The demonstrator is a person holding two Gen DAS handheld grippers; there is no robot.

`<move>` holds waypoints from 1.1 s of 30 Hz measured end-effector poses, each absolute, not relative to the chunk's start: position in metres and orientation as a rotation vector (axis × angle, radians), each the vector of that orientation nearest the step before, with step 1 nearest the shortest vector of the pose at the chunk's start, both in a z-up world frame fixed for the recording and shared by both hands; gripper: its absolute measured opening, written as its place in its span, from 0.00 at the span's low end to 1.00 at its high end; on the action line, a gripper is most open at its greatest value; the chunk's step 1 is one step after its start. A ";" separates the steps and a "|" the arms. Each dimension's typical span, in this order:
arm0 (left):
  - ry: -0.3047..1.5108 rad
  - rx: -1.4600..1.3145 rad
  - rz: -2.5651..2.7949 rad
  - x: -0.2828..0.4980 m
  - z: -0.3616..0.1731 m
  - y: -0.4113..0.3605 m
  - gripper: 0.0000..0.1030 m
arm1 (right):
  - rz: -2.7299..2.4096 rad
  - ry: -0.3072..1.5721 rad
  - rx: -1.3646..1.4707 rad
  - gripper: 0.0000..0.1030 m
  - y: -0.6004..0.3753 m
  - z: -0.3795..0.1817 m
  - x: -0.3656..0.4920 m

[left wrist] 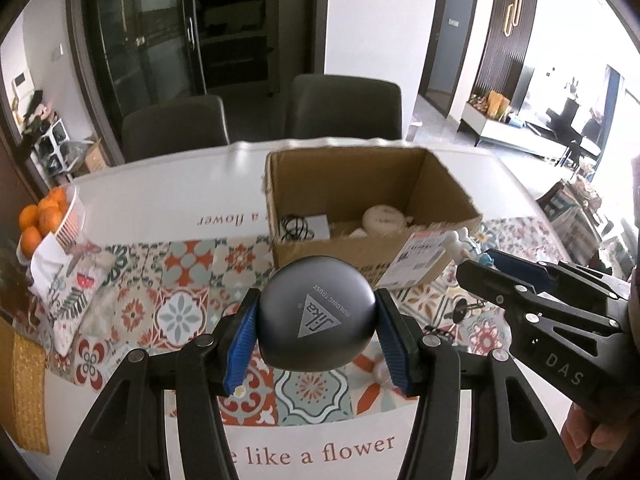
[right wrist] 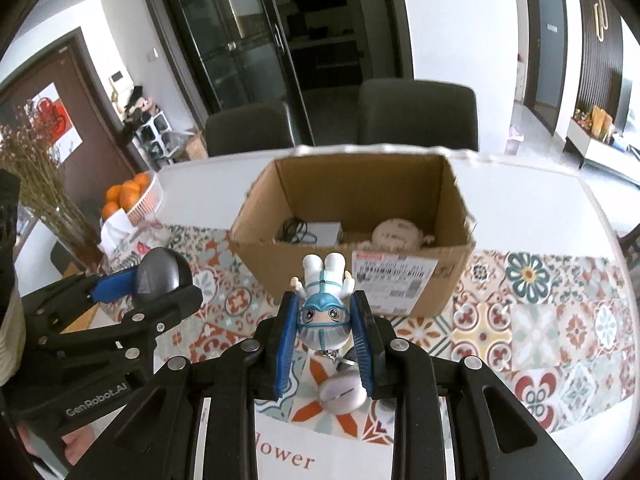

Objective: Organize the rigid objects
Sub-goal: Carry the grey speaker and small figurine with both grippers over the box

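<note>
A smooth, dark grey rounded case (left wrist: pixel 318 322), matt and printed with a triangular logo, is clamped between the ribbed blue pads (left wrist: pixel 240 350) of the left gripper (left wrist: pixel 318 336), closest to the left wrist lens. In the right wrist view, a small glossy plastic figurine (right wrist: pixel 325 308) in white and blue is pinched head-down by the right gripper (right wrist: pixel 325 344), its jaws closed on the round helmeted head, with the legs pointing toward the far side. A pale disc-shaped tag (right wrist: pixel 342 394) is seen dangling beneath it on a short chain.

Just beyond both grippers an open corrugated cardboard box (right wrist: pixel 404 184) is placed, brown and rectangular, with a printed shipping label (right wrist: pixel 394 276) stuck on its near wall. Inside it, a coiled black cable (right wrist: pixel 294 230), a flat grey box (right wrist: pixel 326 232) and a round cream-coloured object (right wrist: pixel 396 234) are seen on the bottom.

The box is set on a white table (left wrist: pixel 168 196) covered partly by a glossy cloth (right wrist: pixel 540 312) patterned with orange, teal and yellow tile motifs. At the far left a white slatted basket (right wrist: pixel 150 200) of oranges (right wrist: pixel 126 194) is set. Two dark upholstered chairs (right wrist: pixel 418 114) are drawn up at the far edge, and a dark glass-fronted cabinet (right wrist: pixel 228 40) is seen behind them.
</note>
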State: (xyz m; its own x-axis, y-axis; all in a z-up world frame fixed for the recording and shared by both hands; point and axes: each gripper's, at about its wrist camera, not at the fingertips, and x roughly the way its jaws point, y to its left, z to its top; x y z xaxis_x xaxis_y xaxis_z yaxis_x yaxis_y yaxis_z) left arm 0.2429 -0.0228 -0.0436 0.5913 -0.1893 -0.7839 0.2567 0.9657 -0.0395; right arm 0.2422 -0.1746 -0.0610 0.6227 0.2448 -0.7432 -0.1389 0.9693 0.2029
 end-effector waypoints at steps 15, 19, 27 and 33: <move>0.832 0.080 -0.307 0.272 -0.001 -0.042 0.53 | 0.204 0.760 0.115 0.26 -0.188 -0.013 0.261; 0.842 0.075 -0.320 0.288 0.004 -0.047 0.53 | 0.199 0.745 0.107 0.26 -0.193 -0.005 0.274; 0.876 0.074 -0.331 0.319 0.005 -0.057 0.53 | 0.195 0.756 0.100 0.26 -0.199 0.000 0.303; 0.910 0.083 -0.318 0.342 -0.004 -0.063 0.53 | 0.176 0.788 0.085 0.26 -0.205 -0.005 0.328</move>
State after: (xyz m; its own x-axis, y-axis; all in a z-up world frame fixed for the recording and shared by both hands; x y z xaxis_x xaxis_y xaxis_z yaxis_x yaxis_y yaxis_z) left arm 0.3423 -0.0625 -0.0042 0.5703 -0.2357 -0.7869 0.3053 0.9501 -0.0634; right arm 0.3284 -0.2047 -0.0051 0.6916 0.1892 -0.6970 -0.1257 0.9819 0.1418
